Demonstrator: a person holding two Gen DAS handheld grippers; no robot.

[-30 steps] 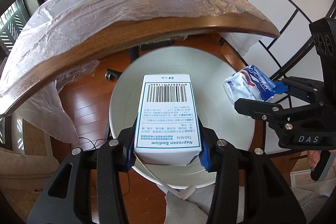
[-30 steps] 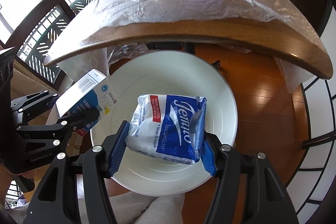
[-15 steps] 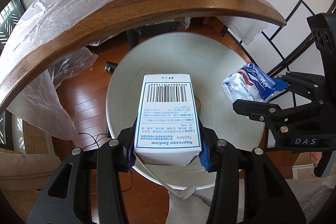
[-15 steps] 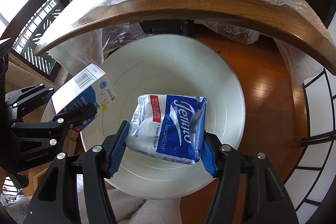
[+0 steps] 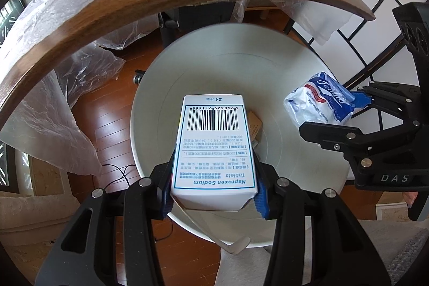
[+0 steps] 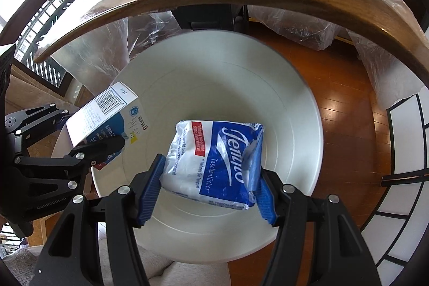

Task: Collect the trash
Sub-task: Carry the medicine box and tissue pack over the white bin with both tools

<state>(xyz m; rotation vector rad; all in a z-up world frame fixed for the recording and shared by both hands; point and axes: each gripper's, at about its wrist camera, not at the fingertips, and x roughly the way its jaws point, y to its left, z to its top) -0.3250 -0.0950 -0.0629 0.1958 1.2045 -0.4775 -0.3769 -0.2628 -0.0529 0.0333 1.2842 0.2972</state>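
1. Change since the earlier frame: both hand-held grippers have sunk toward the white bin point(image 5: 281, 50); its rim fills more of each view, and the desk point(image 5: 80, 26) edge has slid toward the top.
2. Left hand-held gripper point(image 5: 214, 196): blue pads clamped on the sides of a white medicine box point(image 5: 214, 144), barcode face up. The box hangs over the bin's opening, nearer its left side in the right wrist view.
3. Bin interior: a small brown scrap point(image 5: 254, 122) lies on the bottom, just beside the box in the left wrist view.
4. Right hand-held gripper point(image 6: 207, 189): pads pressed on a blue-and-white tissue packet point(image 6: 214, 160), held over the middle of the bin.
5. Desk, plastic-covered: cup, yellow item and purple roller remain at the far side.
6. Step in hand, as judged: the drop-off, both items carried over the bin.
7. Next move calls for: opening both sets of jaws so that box and packet fall inside the rim, then lifting clear.
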